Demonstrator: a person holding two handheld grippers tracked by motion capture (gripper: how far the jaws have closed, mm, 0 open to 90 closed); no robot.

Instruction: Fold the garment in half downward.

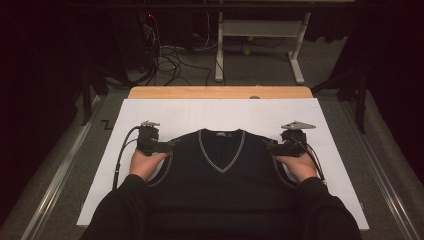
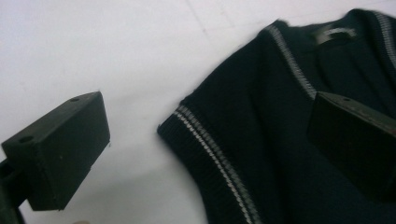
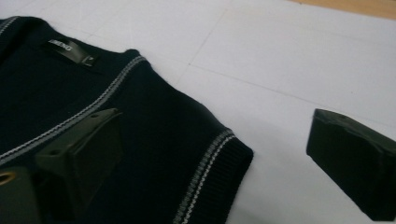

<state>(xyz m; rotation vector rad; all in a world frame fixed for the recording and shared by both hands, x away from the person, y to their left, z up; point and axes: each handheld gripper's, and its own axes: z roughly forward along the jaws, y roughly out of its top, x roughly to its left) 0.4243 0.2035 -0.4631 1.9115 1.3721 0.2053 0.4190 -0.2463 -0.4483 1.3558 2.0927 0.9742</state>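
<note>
Forearms frame a vest [image 1: 220, 175] laid flat on the table [image 1: 150, 107]. Left gripper [image 1: 167, 146] and right gripper [image 1: 270, 146], both wide, straddle the shoulders; each corner should be pinched evenly.

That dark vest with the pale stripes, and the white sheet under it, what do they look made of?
The vest looks like knitted yarn, perhaps wool or a blend: matte navy, with ribbed armhole edging and woven-in grey stripes. The white sheet seems to be paper or thin board: flat, matte, with faint straight lines that may be creases or seams. The table edge behind looks like pale wood or laminate.
</note>
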